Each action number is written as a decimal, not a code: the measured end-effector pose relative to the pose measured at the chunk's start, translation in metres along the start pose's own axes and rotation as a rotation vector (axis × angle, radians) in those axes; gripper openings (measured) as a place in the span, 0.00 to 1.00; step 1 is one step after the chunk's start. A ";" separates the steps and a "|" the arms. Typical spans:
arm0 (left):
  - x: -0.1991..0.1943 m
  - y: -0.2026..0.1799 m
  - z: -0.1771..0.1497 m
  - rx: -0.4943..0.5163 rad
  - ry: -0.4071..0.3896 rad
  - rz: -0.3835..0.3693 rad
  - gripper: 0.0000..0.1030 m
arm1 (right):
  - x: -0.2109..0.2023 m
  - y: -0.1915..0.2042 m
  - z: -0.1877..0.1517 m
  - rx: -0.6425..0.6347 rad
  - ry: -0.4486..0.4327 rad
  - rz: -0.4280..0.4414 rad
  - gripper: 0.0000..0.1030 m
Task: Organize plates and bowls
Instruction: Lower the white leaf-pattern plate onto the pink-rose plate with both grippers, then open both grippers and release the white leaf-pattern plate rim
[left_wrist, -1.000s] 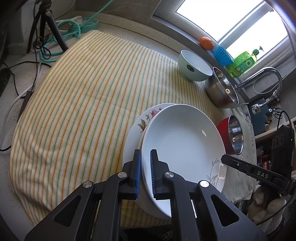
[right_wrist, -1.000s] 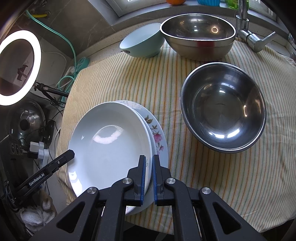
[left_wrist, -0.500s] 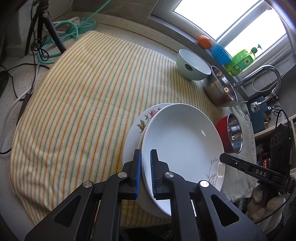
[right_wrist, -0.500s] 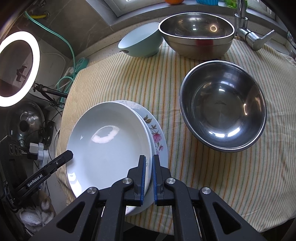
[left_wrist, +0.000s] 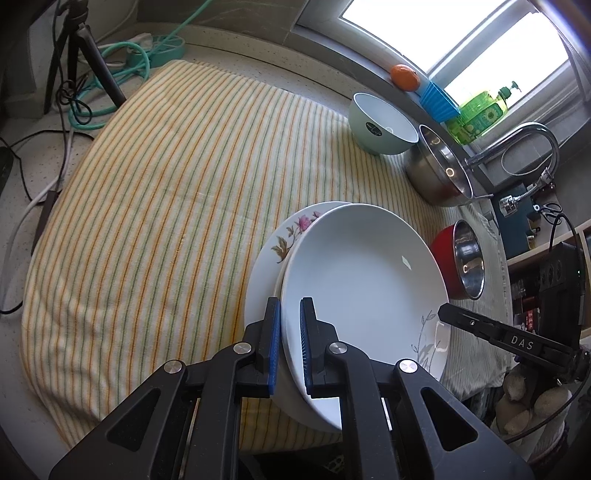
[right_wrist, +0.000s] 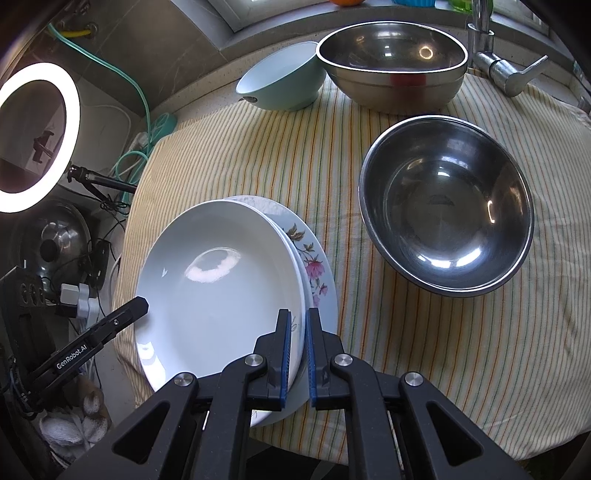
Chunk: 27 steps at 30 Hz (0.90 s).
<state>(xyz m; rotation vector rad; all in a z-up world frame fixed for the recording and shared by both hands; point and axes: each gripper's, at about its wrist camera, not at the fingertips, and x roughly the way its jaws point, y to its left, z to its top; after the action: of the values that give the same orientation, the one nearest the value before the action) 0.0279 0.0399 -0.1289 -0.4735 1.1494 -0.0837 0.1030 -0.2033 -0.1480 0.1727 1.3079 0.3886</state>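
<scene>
Both grippers pinch the same white plate from opposite sides: the left gripper (left_wrist: 288, 341) has its blue pads narrowed onto the near rim, and the right gripper (right_wrist: 297, 356) clamps the rim across from it the same way. That white plate (left_wrist: 364, 280) is deep and plain apart from a faint grey sprig near one edge, and it sits over a floral plate (left_wrist: 284, 240), offset so the pink flower and leaves of the lower one show along one side. Whether the upper plate rests on the lower or is held just above it, I cannot tell. The floral plate lies on a striped cloth (left_wrist: 155, 206) spread over the counter, close to its near edge. Just beside the plates stands a steel bowl (right_wrist: 447, 206) with a red outside, upright and empty. Farther back, near the window sill, a pale green bowl (right_wrist: 284, 83) tilts against a larger steel bowl (right_wrist: 393, 62), the two touching. A tap (left_wrist: 517, 147) curves over behind them. An orange (left_wrist: 405, 76), a blue cup (left_wrist: 439, 101) and a green soap bottle (left_wrist: 480, 118) sit along the sill. Off to the side a ring light (right_wrist: 37, 136) glows, with a green hose (left_wrist: 122, 70) coiled on the counter.
</scene>
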 end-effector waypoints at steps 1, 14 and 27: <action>0.000 0.000 0.000 0.000 0.001 -0.001 0.07 | 0.001 0.001 0.000 -0.002 0.002 -0.003 0.09; -0.007 0.010 0.000 -0.022 -0.003 -0.005 0.07 | -0.004 -0.004 -0.002 0.003 -0.018 -0.015 0.09; -0.026 0.008 0.000 -0.014 -0.059 0.007 0.09 | -0.037 0.001 -0.014 -0.055 -0.182 -0.087 0.20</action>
<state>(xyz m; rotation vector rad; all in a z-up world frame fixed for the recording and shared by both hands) 0.0158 0.0548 -0.1094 -0.4813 1.0944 -0.0549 0.0819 -0.2172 -0.1175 0.1017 1.1199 0.3267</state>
